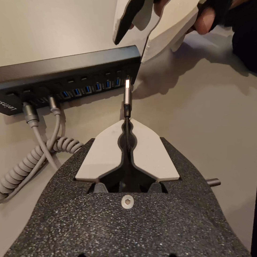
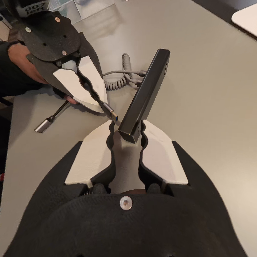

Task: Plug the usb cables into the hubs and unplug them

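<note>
A long black USB hub with a row of blue ports lies on the grey table. My left gripper is shut on a black braided cable. Its silver USB plug points at the hub's rightmost port, tip just at the opening. My right gripper is open and straddles the hub's near end. Its right finger is against the hub's side and there is a gap on the left. The right wrist view shows the plug just short of the hub. The right gripper also shows in the left wrist view.
Two grey cables are plugged into the hub's left end, one with a coiled section lying on the table. The black cable's other silver connector rests on the table at left. A white flat object lies far right. Some 8 cm of space lies between my two pairs of fingers.
</note>
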The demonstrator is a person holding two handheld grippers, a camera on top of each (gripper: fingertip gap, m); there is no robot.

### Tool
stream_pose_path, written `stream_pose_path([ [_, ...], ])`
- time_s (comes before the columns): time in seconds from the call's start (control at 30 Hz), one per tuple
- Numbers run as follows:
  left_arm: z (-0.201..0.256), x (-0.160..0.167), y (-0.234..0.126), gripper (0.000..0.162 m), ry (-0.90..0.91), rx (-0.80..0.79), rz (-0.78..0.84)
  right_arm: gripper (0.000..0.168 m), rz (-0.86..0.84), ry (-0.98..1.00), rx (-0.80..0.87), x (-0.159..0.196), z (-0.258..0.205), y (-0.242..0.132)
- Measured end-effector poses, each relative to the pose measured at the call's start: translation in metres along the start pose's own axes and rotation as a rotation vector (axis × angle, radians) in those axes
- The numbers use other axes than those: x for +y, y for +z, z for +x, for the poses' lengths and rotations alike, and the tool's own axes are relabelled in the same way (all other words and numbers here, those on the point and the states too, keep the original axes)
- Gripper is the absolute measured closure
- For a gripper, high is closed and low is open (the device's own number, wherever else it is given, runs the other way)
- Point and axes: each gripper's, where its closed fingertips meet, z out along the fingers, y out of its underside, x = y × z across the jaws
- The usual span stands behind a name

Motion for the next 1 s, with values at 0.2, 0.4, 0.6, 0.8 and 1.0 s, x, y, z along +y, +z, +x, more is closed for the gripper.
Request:
stream_pose_path([
  [0.2, -0.007, 0.004, 0.005, 0.162, 0.024, -0.081, -0.05, 0.133, -0.044, 0.081, 0.001, 0.008, 0.005, 0.006],
  [0.4, -0.009, 0.003, 0.009, 0.162, 0.045, -0.12, -0.056, 0.137, -0.077, 0.153, 0.001, 0.012, 0.002, 0.01],
  [0.6, -0.008, 0.0, 0.013, 0.162, 0.056, -0.143, -0.048, 0.138, -0.059, 0.223, -0.003, 0.01, 0.005, 0.011],
  [0.8, -0.008, -0.003, 0.016, 0.162, 0.094, -0.196, -0.053, 0.139, -0.044, 0.271, 0.011, 0.009, 0.008, 0.011],
  [1.0, -0.013, -0.004, 0.017, 0.162, 0.147, -0.286, -0.056, 0.139, -0.028, 0.326, 0.005, 0.008, 0.009, 0.012],
])
